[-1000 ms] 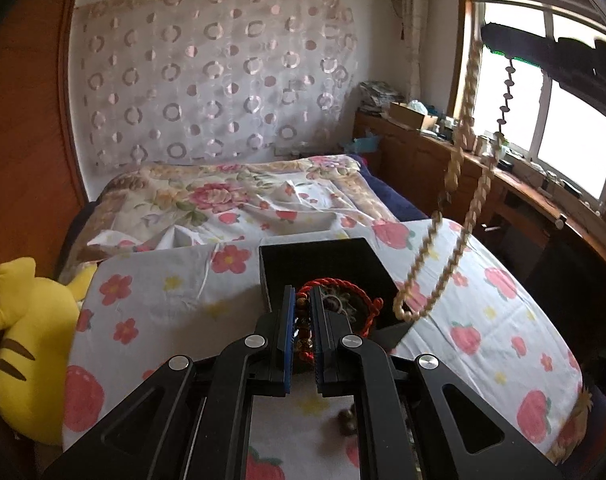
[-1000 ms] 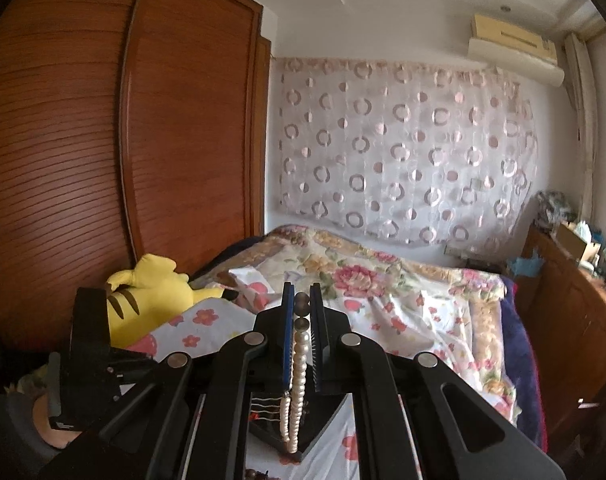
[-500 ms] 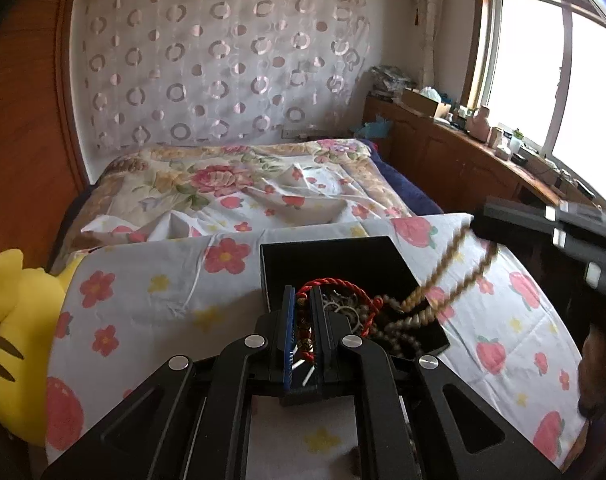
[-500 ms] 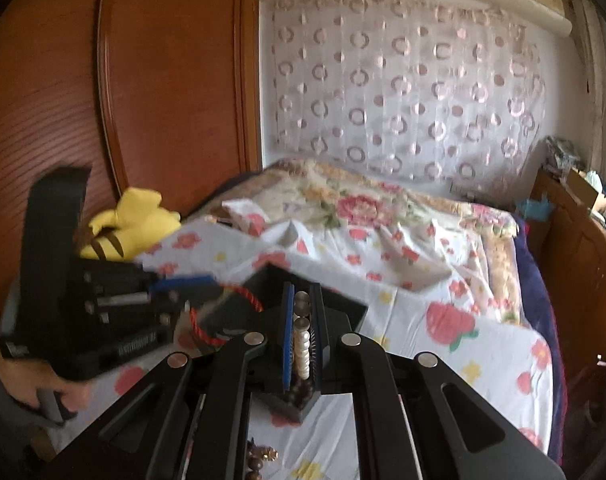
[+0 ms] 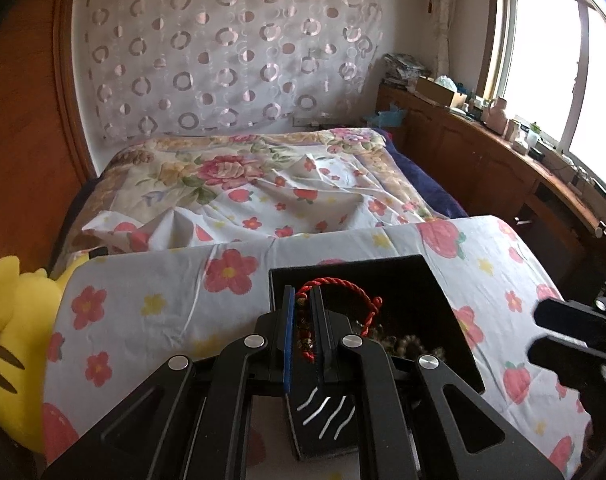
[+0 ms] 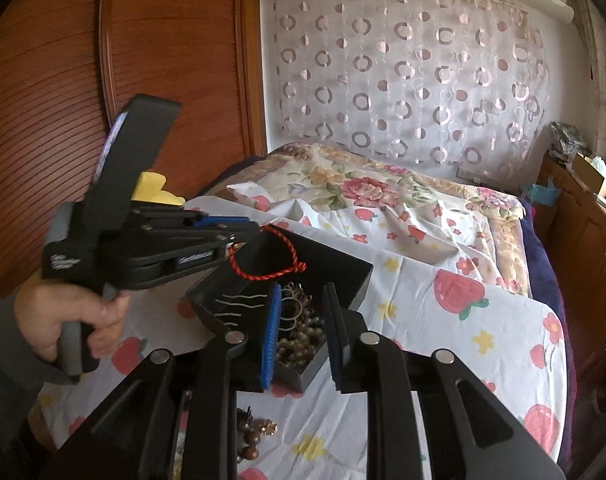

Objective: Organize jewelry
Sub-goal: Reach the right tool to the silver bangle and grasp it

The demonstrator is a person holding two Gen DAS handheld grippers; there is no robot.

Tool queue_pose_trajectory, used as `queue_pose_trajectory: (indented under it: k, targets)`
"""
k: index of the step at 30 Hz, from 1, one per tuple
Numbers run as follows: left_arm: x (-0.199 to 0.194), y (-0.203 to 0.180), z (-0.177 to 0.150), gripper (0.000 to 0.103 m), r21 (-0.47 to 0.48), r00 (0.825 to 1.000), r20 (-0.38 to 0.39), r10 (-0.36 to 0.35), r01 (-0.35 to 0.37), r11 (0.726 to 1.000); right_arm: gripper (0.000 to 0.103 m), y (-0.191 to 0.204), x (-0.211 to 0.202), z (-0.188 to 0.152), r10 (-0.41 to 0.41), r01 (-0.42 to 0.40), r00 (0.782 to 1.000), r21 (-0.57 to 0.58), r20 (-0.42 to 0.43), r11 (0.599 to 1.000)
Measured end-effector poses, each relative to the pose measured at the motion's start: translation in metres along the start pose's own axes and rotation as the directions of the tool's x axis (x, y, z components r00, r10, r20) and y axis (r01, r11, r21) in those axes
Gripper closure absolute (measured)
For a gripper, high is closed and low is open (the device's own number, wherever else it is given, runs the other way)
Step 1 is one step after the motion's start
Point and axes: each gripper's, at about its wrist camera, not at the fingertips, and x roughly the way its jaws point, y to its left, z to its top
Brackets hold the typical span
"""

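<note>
Beads [image 6: 250, 437] loose beside box [image 6: 355, 280] show only past right claw [image 6: 303, 332]

**Counting what's on the bed**

I see one black box [image 6: 345, 276] on the strawberry sheet, and in my left claw [image 5: 301, 316] one red cord bracelet [image 5: 357, 292]. That makes two claws, with my right [image 6: 303, 330] over the box. Inside lies a tangle of beaded strands [image 6: 299, 340]; I can't separate them into a number. Loose on the sheet: one small cluster of beads and charms [image 6: 255, 436]. One yellow plush toy [image 5: 7, 340] at the edge.
</note>
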Motion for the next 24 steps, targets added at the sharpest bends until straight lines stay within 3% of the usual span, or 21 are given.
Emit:
queue_pose_trajectory:
  k: [4, 6, 8, 11, 14, 20, 24]
  targets:
    - [0.000, 0.000, 0.003, 0.095, 0.002, 1.000, 0.010, -0.001, 0.001, 1.000, 0.079, 0.001, -0.014, -0.007, 0.010, -0.010, 1.000, 0.001, 0.013, 1.000]
    - [-0.003, 0.000, 0.002, 0.075, 0.004, 1.000, 0.019, -0.002, 0.001, 1.000, 0.079, 0.004, -0.020, -0.012, 0.004, -0.004, 1.000, -0.003, 0.022, 1.000]
    - [-0.008, -0.001, -0.001, 0.063, 0.008, 0.999, 0.035, 0.000, 0.000, 1.000, 0.079, 0.004, -0.025, -0.017, 0.010, -0.010, 1.000, 0.005, 0.022, 1.000]
    - [-0.020, -0.003, -0.010, 0.058, 0.020, 0.999, 0.044, -0.003, 0.002, 1.000, 0.079, 0.004, -0.033, -0.024, 0.013, -0.013, 1.000, 0.006, 0.020, 1.000]
    - [-0.038, -0.004, -0.026, 0.039, 0.027, 0.998, 0.067, -0.010, 0.009, 1.000, 0.079, 0.006, -0.040, -0.038, 0.023, -0.023, 1.000, 0.005, 0.008, 1.000]
    - [-0.066, -0.007, -0.062, 0.028, 0.038, 0.995, 0.089, -0.048, 0.045, 0.998, 0.080, 0.012, -0.047, -0.072, 0.051, -0.051, 0.997, 0.004, -0.049, 0.999]
    - [-0.075, -0.011, -0.089, 0.027, 0.056, 0.995, 0.067, -0.069, 0.066, 0.996, 0.080, 0.014, -0.043, -0.092, 0.058, -0.057, 0.993, 0.008, -0.108, 0.998]
